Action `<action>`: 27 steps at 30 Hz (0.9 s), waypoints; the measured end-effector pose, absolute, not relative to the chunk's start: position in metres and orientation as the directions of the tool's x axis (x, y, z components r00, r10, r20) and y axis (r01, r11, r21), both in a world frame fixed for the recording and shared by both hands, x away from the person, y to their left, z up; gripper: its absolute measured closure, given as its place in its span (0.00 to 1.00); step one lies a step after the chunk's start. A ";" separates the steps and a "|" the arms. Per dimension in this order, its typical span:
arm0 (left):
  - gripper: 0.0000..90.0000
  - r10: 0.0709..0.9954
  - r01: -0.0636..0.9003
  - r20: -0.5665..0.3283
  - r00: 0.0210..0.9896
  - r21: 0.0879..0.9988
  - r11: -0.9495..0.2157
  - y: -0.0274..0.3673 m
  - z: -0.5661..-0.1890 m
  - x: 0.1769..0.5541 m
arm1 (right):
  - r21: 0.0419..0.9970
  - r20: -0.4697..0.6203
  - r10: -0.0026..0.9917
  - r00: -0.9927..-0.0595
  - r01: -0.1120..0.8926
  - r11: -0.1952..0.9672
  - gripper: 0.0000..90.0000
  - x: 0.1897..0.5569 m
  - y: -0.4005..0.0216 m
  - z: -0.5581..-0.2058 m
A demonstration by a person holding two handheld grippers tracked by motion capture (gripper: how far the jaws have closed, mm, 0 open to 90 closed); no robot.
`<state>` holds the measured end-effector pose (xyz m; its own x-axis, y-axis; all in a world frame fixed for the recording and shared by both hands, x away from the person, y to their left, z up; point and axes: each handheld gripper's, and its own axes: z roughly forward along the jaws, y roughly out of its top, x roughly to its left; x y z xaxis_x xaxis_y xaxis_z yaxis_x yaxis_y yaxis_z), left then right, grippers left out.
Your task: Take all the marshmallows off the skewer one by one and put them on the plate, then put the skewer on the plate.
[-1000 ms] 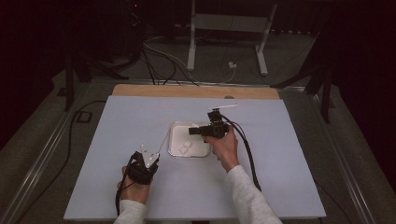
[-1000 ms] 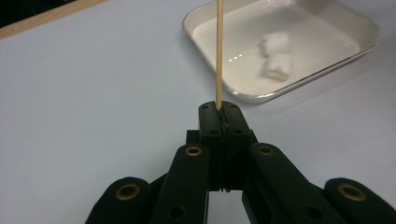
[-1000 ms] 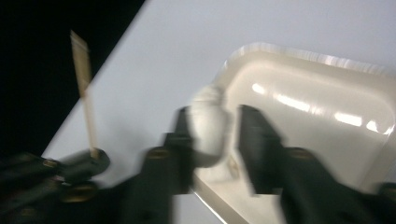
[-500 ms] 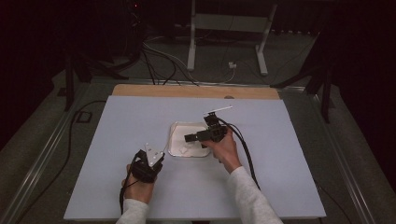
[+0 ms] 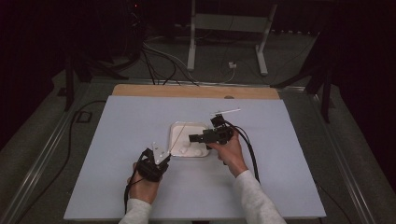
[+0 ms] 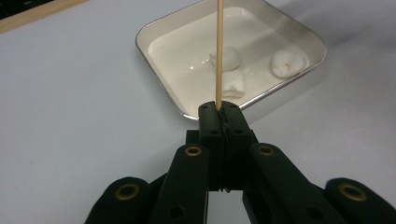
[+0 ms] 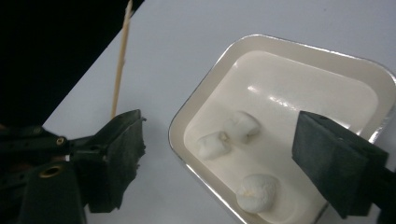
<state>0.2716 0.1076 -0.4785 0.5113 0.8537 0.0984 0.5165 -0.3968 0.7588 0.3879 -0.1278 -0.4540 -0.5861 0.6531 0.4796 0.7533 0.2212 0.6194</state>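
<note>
A white square tray [image 5: 176, 128] sits mid-table and holds three marshmallows [image 6: 232, 84] [image 7: 243, 125]. My left gripper [image 5: 164, 157] [image 6: 218, 108] is near the tray's front left corner. It is shut on the lower end of a thin wooden skewer [image 6: 218, 46] [image 7: 120, 65], which rises over the tray above the marshmallows. My right gripper [image 5: 194, 138] [image 7: 219, 133] hovers over the tray's right half, pointing left. It is wide open, its jaws straddle the marshmallows, and nothing is between them.
The tray stands on a pale blue sheet [image 5: 116, 140] that covers the table. A wooden strip [image 5: 196, 91] runs along the far edge. Cables and a metal stand's legs [image 5: 224, 42] lie on the floor beyond.
My right gripper has come down and nearer over the tray, its jaws turned left. My left gripper has edged right toward the tray with the skewer.
</note>
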 end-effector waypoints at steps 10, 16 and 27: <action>1.00 0.879 0.547 0.007 0.477 0.780 -0.303 0.106 -0.468 0.287 | 0.721 0.386 0.656 -0.648 0.656 0.224 0.08 0.359 -0.146 -0.449; 1.00 0.885 0.564 -0.037 0.465 0.783 -0.264 0.105 -0.466 0.297 | 0.756 0.355 0.683 -0.638 0.626 0.192 0.02 0.347 -0.163 -0.449; 1.00 0.894 0.586 -0.063 0.444 0.775 -0.236 0.098 -0.465 0.312 | 0.820 0.264 0.740 -0.619 0.548 0.167 0.01 0.328 -0.195 -0.448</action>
<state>0.3115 0.0983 -0.4653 0.4441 0.8938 -0.0631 0.5860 -0.2365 0.7751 0.3283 -0.1949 -0.4485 -0.6193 0.7395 0.2637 0.5479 0.1666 0.8198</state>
